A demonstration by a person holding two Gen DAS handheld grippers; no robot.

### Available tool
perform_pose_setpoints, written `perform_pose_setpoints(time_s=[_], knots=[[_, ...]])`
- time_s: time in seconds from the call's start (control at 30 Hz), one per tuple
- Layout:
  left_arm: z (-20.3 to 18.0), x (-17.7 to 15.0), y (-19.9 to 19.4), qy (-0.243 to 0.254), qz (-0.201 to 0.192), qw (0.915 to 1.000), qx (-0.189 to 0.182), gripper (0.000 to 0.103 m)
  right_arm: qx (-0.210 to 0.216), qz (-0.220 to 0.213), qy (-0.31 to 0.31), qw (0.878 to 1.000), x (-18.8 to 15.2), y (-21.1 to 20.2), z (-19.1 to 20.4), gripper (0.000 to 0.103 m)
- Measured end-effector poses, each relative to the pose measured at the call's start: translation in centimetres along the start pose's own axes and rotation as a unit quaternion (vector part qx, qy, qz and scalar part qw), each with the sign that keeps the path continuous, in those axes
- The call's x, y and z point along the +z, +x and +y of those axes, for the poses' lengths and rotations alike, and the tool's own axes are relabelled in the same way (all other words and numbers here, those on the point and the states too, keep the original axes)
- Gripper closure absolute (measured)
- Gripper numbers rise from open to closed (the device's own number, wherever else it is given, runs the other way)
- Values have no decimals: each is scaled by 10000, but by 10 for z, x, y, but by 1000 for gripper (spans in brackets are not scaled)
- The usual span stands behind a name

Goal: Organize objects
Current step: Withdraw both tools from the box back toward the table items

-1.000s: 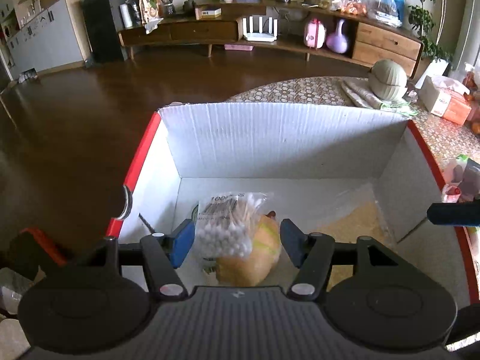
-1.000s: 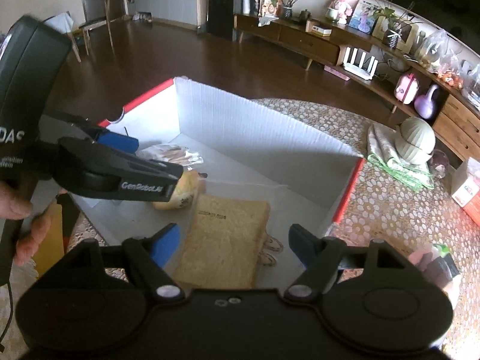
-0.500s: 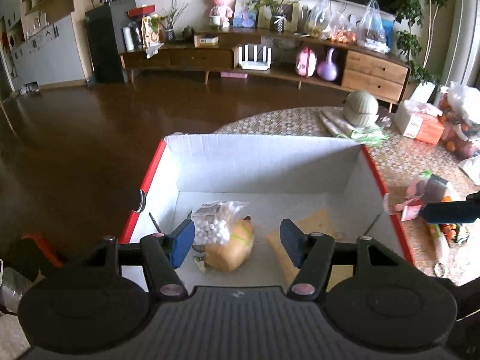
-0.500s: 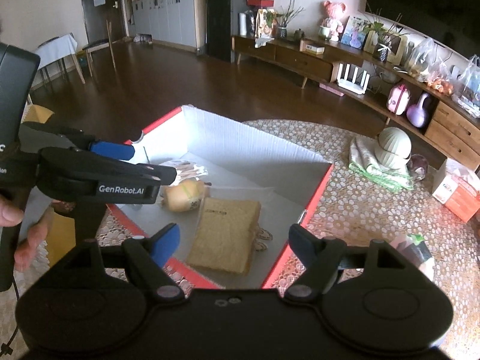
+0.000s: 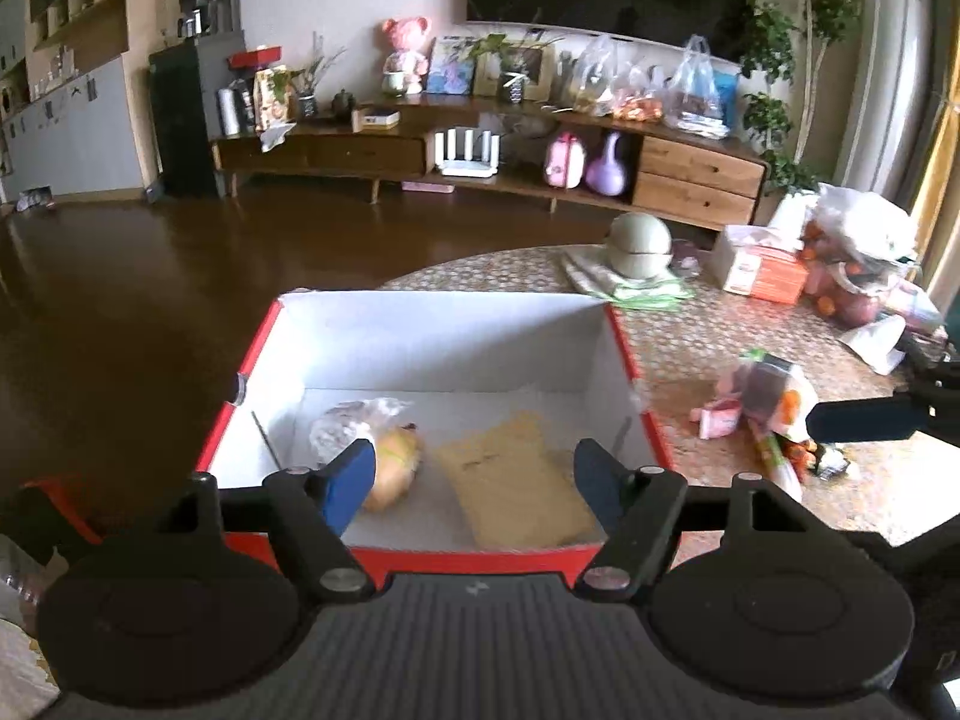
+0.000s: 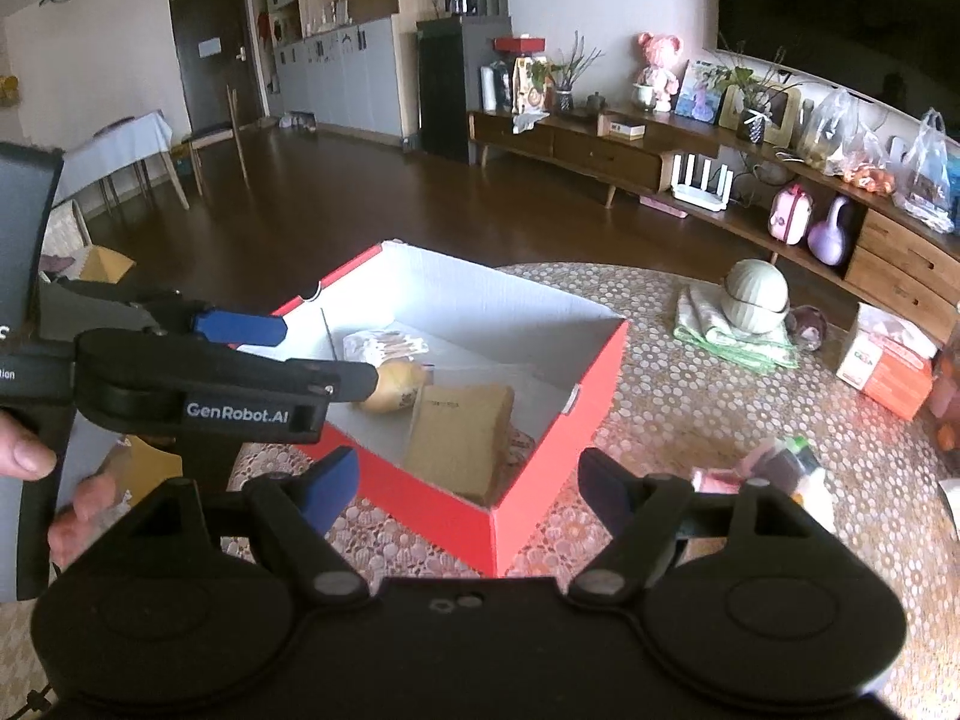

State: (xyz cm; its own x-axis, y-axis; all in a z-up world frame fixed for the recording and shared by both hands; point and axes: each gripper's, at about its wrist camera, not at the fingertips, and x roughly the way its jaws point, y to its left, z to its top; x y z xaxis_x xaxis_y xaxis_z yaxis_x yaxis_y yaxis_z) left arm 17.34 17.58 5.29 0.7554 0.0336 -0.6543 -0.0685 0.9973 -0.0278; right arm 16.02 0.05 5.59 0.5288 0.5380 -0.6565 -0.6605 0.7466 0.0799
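Note:
A box, red outside and white inside [image 5: 444, 330] [image 6: 552, 456], stands on the patterned table. In it lie a clear bag of small white pieces [image 5: 348, 420] [image 6: 384, 345], a yellow round pack [image 5: 396, 462] [image 6: 396, 393] and a flat brown packet [image 5: 516, 480] [image 6: 462, 438]. My left gripper [image 5: 474, 480] [image 6: 300, 354] hovers above the box's near edge. Its jaws are opening and nothing is between them. My right gripper [image 6: 468, 486] stands open and empty over the box's near corner. One of its fingers [image 5: 864, 420] shows at the right of the left wrist view.
Small loose packets [image 5: 762, 402] [image 6: 774, 468] lie on the table right of the box. Farther back are a pale green lidded bowl on a folded cloth [image 5: 639, 240], an orange tissue box [image 5: 762, 267] and bagged fruit [image 5: 852, 276]. A person's hand [image 6: 24, 456] holds the left gripper.
Both grippers have drawn back and up out of the box, which now looks smaller and farther off. The left jaws stand wider. The bag stays in the box.

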Motion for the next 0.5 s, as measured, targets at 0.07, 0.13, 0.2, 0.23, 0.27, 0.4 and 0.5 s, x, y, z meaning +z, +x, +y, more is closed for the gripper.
perform_pose_setpoints(time_s=[0.07, 0.13, 0.2, 0.23, 0.27, 0.4, 0.5], knots=[[-9, -4, -6, -11, -38, 10000, -73, 31, 23, -55, 85, 9999, -7, -9, -6, 22], [-17, -7, -11, 7, -66, 9999, -146, 30, -16, -102, 141, 9998, -16, -17, -13, 21], [-27, -11, -16, 62, -115, 9997, -183, 28, -62, -137, 220, 9996, -24, -25, -20, 21], [-32, -13, -18, 89, -141, 9997, -196, 24, -71, -135, 259, 9995, -29, -27, -23, 21], [-36, -14, -20, 116, -177, 9996, -208, 22, -81, -129, 293, 9995, -34, -30, -27, 21], [-53, -20, -28, 157, -290, 9990, -310, 21, -237, -134, 377, 9989, -53, -41, -46, 21], [-66, -27, -30, 165, -309, 9986, -394, 21, -368, -131, 508, 9979, -68, -50, -63, 21]])
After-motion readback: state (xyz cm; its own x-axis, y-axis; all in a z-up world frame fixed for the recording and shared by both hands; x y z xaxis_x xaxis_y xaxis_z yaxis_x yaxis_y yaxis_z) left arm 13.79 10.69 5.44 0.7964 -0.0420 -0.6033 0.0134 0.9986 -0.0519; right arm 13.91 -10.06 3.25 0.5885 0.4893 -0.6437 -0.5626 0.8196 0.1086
